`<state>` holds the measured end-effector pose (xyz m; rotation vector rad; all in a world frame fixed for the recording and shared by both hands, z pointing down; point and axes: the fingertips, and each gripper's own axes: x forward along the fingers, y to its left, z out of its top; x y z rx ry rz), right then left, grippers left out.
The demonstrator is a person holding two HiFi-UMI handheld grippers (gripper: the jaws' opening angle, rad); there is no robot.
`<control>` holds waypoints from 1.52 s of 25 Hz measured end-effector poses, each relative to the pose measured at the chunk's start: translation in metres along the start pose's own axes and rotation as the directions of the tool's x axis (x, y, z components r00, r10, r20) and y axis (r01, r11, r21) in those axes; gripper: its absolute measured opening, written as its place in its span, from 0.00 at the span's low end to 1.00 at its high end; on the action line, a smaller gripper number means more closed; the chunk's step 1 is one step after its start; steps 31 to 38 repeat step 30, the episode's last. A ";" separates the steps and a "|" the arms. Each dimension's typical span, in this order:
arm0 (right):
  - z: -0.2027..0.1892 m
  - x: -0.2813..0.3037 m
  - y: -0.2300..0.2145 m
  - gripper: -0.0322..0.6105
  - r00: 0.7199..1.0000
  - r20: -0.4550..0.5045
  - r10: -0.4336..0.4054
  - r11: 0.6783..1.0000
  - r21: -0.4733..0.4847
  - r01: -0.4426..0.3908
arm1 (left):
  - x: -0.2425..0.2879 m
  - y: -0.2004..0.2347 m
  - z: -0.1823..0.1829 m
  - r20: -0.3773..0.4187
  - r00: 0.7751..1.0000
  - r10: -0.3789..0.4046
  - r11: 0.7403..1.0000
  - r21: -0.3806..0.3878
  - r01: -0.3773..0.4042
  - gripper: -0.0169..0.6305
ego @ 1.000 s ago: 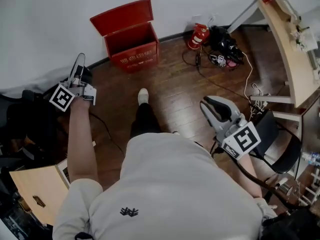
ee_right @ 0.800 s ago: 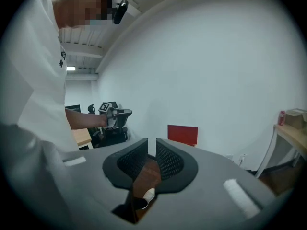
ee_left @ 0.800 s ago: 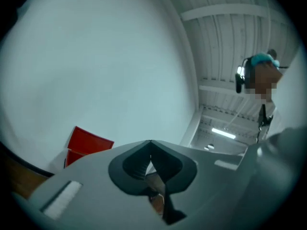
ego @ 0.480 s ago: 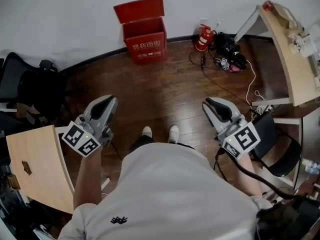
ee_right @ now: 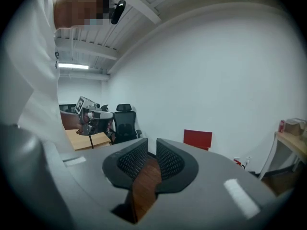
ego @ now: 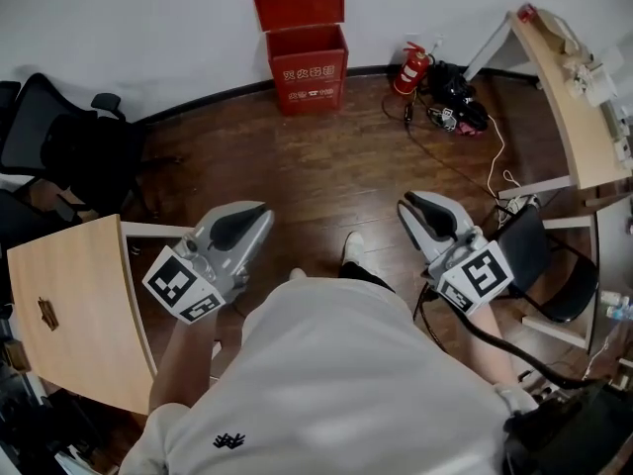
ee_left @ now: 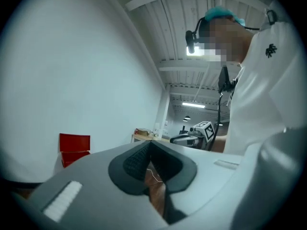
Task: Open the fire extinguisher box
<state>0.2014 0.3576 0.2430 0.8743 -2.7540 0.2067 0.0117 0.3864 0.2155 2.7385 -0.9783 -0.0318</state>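
Against the far wall [ego: 148,28] the fire extinguisher box [ego: 307,62], lid already up, stands well ahead of us, slightly nearer our clenched, empty left hand-held gripper [ego: 259,213] than our right hand-held gripper [ego: 410,206], barely parted and empty.

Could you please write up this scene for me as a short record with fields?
Box: red fire extinguisher box on the floor against the wall, lid raised
Left tool: shut, empty, far from the box
Right tool: jaws slightly apart, empty
Nearby: fire extinguisher on the floor beside the box
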 end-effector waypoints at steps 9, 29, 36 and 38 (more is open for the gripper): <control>-0.002 0.004 0.084 0.13 1.000 -0.004 -0.016 1.000 -0.012 0.016 | -0.072 -0.012 -0.017 0.010 1.000 -0.014 1.000 0.021 0.014 0.03; -0.001 -0.006 0.120 0.12 0.995 -0.023 -0.093 0.996 0.001 0.093 | -0.079 -0.030 -0.031 -0.014 0.989 -0.148 0.989 0.015 0.148 0.03; -0.004 -0.011 0.122 0.12 0.994 -0.028 -0.102 0.995 0.005 0.102 | -0.078 -0.035 -0.034 -0.018 0.987 -0.159 0.987 0.011 0.159 0.03; -0.004 -0.011 0.122 0.12 0.994 -0.028 -0.102 0.995 0.005 0.102 | -0.078 -0.035 -0.034 -0.018 0.987 -0.159 0.987 0.011 0.159 0.03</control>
